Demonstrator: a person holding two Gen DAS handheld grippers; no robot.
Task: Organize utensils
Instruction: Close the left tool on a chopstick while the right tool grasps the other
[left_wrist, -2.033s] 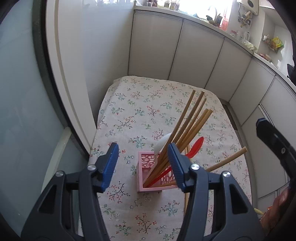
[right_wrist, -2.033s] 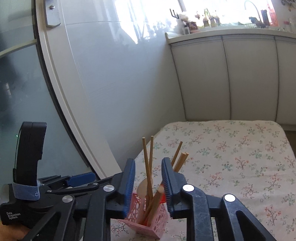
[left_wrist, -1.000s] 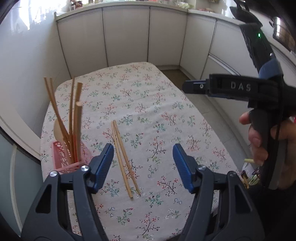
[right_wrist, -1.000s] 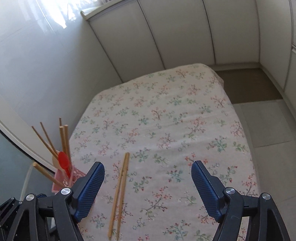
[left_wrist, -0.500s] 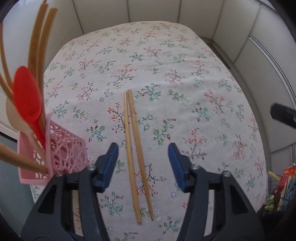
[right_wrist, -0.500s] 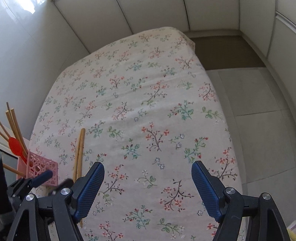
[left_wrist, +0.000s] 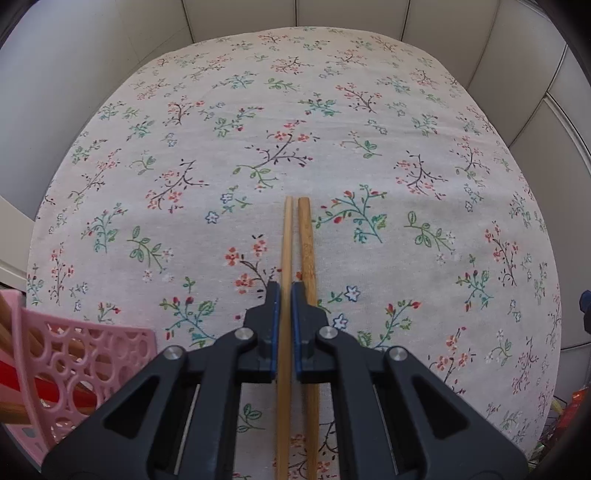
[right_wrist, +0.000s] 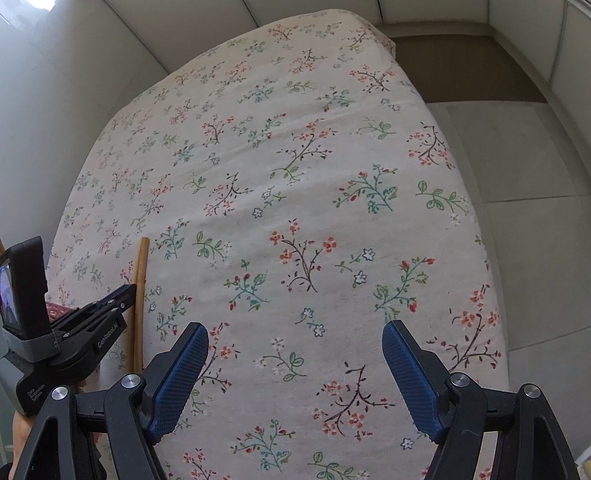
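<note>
**Left gripper closes on one of two loose chopsticks**

Since half a second ago the left gripper (left_wrist: 283, 295) has dropped lower over the flowered tablecloth (left_wrist: 406, 122), and its blue pads, then wide apart on either side of both sticks, have come together on a single one. Its jaws now stand narrow, pinching the paler chopstick (left_wrist: 286, 236), which runs straight between them and away from the camera. The darker chopstick (left_wrist: 306, 240) lies just beside it on the right, outside the jaws, partly under the right finger and resting on the cloth. Whether the pinched stick has left the cloth yet cannot be told.

Both sticks lie near the table's near edge, toward its left side. A pink openwork holder (left_wrist: 85, 358) stands at the near left corner, with wooden sticks and something red showing through its wall; its full contents are cut off by the frame.

From the right wrist view, the right gripper (right_wrist: 295, 373) hovers over bare cloth with jaws wide and nothing between them.

Judging by this, most utensils are already in the holder. These two chopsticks appear to be what remains: one is gripped but not yet carried over, the other untouched.
</note>
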